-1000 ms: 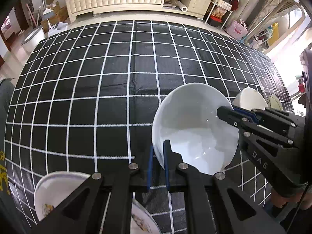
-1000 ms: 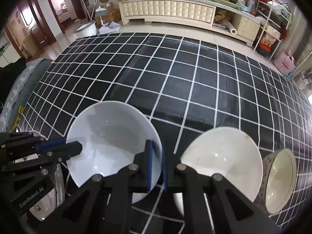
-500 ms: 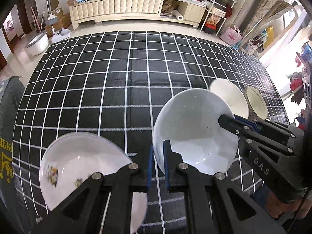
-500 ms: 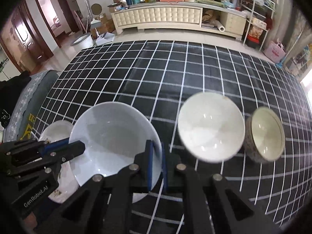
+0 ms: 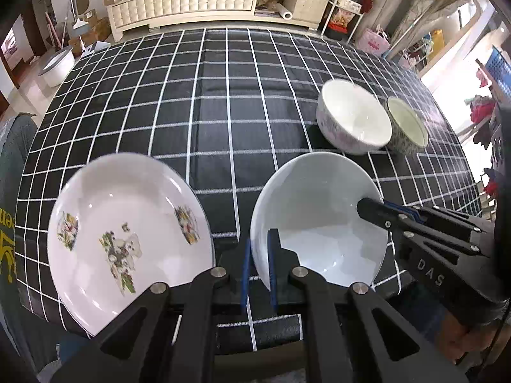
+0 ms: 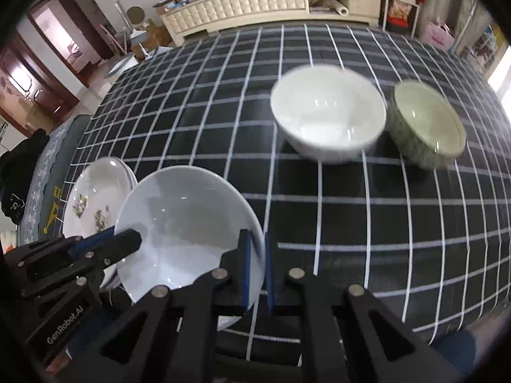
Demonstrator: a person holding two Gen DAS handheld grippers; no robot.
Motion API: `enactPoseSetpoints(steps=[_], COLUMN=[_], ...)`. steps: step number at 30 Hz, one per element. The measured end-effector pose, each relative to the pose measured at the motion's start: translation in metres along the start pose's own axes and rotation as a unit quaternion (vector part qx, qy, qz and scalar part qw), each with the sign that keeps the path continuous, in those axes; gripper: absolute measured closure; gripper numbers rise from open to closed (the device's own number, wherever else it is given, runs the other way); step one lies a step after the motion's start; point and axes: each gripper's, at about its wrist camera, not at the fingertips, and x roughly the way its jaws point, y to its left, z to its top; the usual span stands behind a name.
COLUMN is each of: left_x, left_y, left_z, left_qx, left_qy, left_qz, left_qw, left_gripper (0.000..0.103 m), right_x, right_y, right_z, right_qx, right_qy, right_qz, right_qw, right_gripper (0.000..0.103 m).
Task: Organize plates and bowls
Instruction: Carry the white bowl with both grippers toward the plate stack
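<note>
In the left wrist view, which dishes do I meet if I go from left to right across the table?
Flowered plate → big white bowl, held at its rim by both tools → smaller white bowl → green-patterned bowl.

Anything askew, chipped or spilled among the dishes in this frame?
Nothing damaged or spilled. The big white bowl is tilted, held clear of the cloth, its rim pinched by both the left hand-held gripper and the right hand-held gripper. The floral plate and two small bowls look intact.
</note>
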Motion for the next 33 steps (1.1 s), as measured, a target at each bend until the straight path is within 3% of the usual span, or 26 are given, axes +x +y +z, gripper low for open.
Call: enactPoseSetpoints(steps=[9,25,33], left_x=[0.024,0.035,0.010], left_y=[-0.003,-0.004,-0.007], left_z=[-0.012,-0.009,-0.004], left_qx=[-0.009,-0.014,0.006], left_qy=[0.024,0.033,-0.004], left_qz=[-0.015,-0.024,-0.015], left_qw=[0.9995,0.9991,0.9999], left_gripper=[0.095,0.095,0.093], right_x=[0.008,0.012,-0.009], right_y=[-0.003,-0.017,-0.015], right_z=[-0.013,-0.013,-0.015], right_qx=[0.009,0.039,0.031], right_qy=[0.012,0.031,-0.001], right_qz=[-0.030,-0.011,-0.020], right_qw=[0.999,0.999,0.999], right_gripper=[0.092,0.092,0.091])
